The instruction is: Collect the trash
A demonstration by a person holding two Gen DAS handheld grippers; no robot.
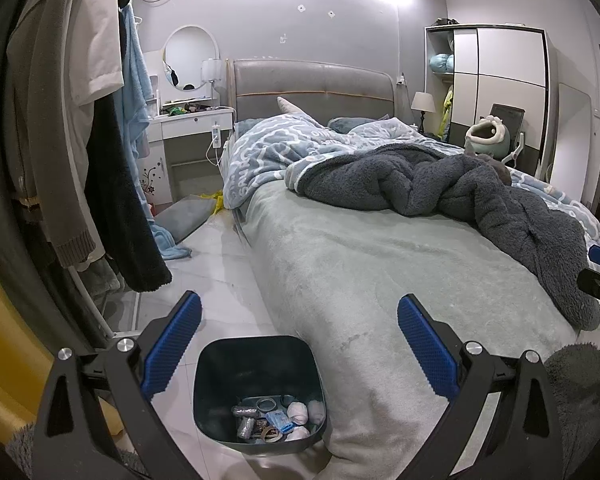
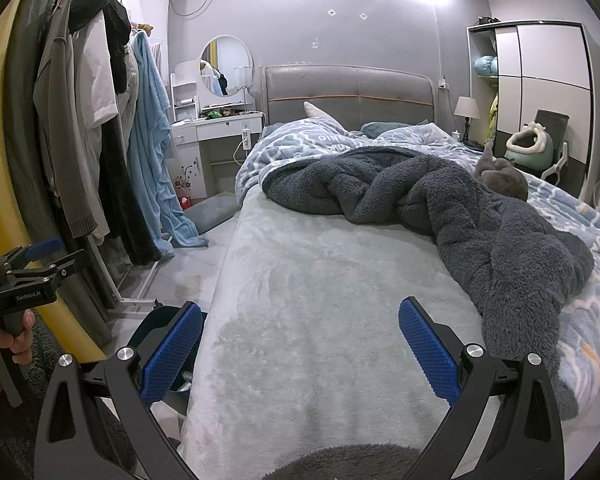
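A dark trash bin [image 1: 220, 376] stands on the floor at the bed's left foot corner. Inside it lie crumpled foil, tissue balls, a tape ring and a blue wrapper [image 1: 278, 420]. My left gripper [image 1: 298, 316] is open and empty, held above the bin. My right gripper [image 2: 300, 320] is open and empty over the grey-green bed sheet [image 2: 320, 300]. Part of the bin [image 2: 160, 324] shows behind its left finger. The left gripper also shows in the right wrist view [image 2: 40, 260], held in a hand. I see no loose trash on the bed.
A dark fleece blanket [image 2: 460, 216] and a blue quilt [image 1: 268, 148] lie bunched on the bed. A clothes rack [image 1: 80, 140] with hanging garments stands left. A cushion [image 1: 184, 216] lies on the tiled floor. A white vanity [image 1: 188, 128] and a wardrobe [image 1: 500, 88] stand at the back.
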